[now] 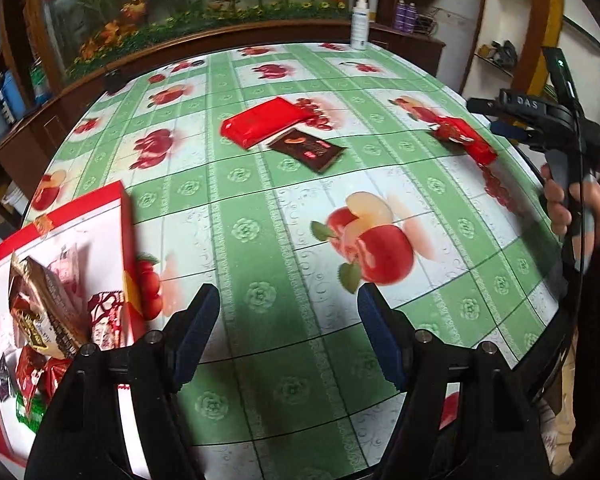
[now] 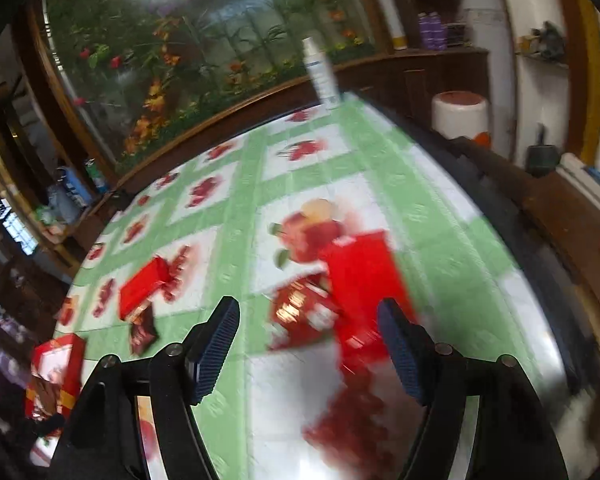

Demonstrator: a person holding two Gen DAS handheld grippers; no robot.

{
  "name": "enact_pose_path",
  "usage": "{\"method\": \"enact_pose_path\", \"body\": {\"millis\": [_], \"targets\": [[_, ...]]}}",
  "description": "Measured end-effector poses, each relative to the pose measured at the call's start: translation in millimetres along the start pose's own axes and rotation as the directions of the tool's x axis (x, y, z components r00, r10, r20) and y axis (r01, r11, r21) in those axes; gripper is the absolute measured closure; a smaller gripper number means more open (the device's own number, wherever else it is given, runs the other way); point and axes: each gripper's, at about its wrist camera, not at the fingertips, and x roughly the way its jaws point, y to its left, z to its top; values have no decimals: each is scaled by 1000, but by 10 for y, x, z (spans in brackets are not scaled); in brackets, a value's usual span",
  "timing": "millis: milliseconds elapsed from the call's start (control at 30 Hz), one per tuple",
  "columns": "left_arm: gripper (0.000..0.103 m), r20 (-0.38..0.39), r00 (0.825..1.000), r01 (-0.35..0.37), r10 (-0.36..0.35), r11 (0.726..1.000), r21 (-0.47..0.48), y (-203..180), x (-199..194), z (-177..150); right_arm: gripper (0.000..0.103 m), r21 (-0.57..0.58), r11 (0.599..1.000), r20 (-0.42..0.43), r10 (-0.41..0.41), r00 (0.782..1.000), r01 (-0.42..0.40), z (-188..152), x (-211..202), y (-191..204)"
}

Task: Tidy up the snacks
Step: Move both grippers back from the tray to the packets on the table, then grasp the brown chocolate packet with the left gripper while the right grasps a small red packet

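Note:
My left gripper (image 1: pixel 290 320) is open over bare tablecloth with nothing between its fingers. Beside it on the left lies a red box (image 1: pixel 126 240) holding several snack packets. Mid-table lie a red packet (image 1: pixel 264 122) and a dark chocolate packet (image 1: pixel 308 152). At the right, a hand holds my right gripper (image 1: pixel 488 116) above another red packet (image 1: pixel 464 138). In the right wrist view, my right gripper (image 2: pixel 308 336) is open just short of a blurred red packet (image 2: pixel 360 272) and a patterned red packet (image 2: pixel 304 312). The mid-table red packet (image 2: pixel 144 286), dark packet (image 2: pixel 142 332) and box (image 2: pixel 56 364) lie far left.
The round table (image 1: pixel 260 220) wears a green and white fruit-print cloth. A white spray bottle (image 1: pixel 360 24) stands at its far edge, also seen as the bottle (image 2: pixel 322 72). Behind are a flower mural, wooden cabinets and shelves. A white stool (image 2: pixel 460 114) stands beyond the table's right edge.

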Motion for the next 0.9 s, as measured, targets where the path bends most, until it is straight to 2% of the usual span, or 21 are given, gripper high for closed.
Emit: {"method": "enact_pose_path", "body": {"millis": [67, 167, 200, 300, 367, 433, 467, 500, 533, 567, 633, 667, 733, 800, 900], "targets": [[32, -11, 1000, -7, 7, 1000, -20, 52, 27, 6, 29, -13, 1000, -20, 16, 1000, -16, 62, 150, 63], [32, -19, 1000, -15, 14, 999, -44, 110, 52, 11, 29, 1, 1000, -38, -28, 999, 28, 148, 432, 110], [32, -20, 1000, -22, 21, 999, -50, 128, 55, 20, 29, 16, 1000, -50, -21, 999, 21, 160, 504, 97], [32, -26, 999, -33, 31, 996, -87, 201, 111, 125, 29, 15, 1000, -92, 23, 995, -22, 106, 624, 110], [32, -28, 999, -40, 37, 991, -125, 253, 160, 225, 31, 8, 993, -153, 120, 981, -120, 48, 644, 145], [32, -25, 998, -54, 50, 985, -162, 283, 230, 367, 32, 33, 945, -189, 324, 927, -324, 43, 575, 179], [32, -25, 998, -63, 59, 982, -176, 287, 271, 442, 31, 33, 917, -180, 397, 900, -398, 58, 499, 200], [32, -26, 997, -76, 72, 978, -194, 283, 314, 530, 31, 21, 875, -152, 481, 863, -484, 80, 378, 222], [32, -20, 997, -77, 75, 975, -206, 275, 353, 617, 30, 15, 853, -139, 518, 844, -522, 86, 322, 231], [32, -14, 997, -77, 76, 974, -212, 264, 385, 684, 28, 15, 849, -134, 525, 841, -528, 89, 303, 229], [32, -9, 995, -100, 100, 970, -222, 239, 501, 863, 26, 18, 893, -126, 448, 885, -449, 76, 330, 199], [32, -13, 993, -116, 116, 967, -228, 219, 601, 972, 26, 20, 926, -134, 376, 917, -376, 60, 380, 179], [32, -44, 991, -133, 126, 961, -242, 198, 788, 1107, 26, 24, 960, -147, 278, 949, -277, 41, 449, 153], [32, -89, 989, -137, 117, 954, -268, 181, 986, 1201, 26, 22, 970, -150, 243, 959, -242, 35, 472, 138], [32, -136, 986, -131, 94, 947, -294, 101, 1205, 1273, 26, 9, 967, -150, 253, 956, -255, 28, 465, 134]]}}
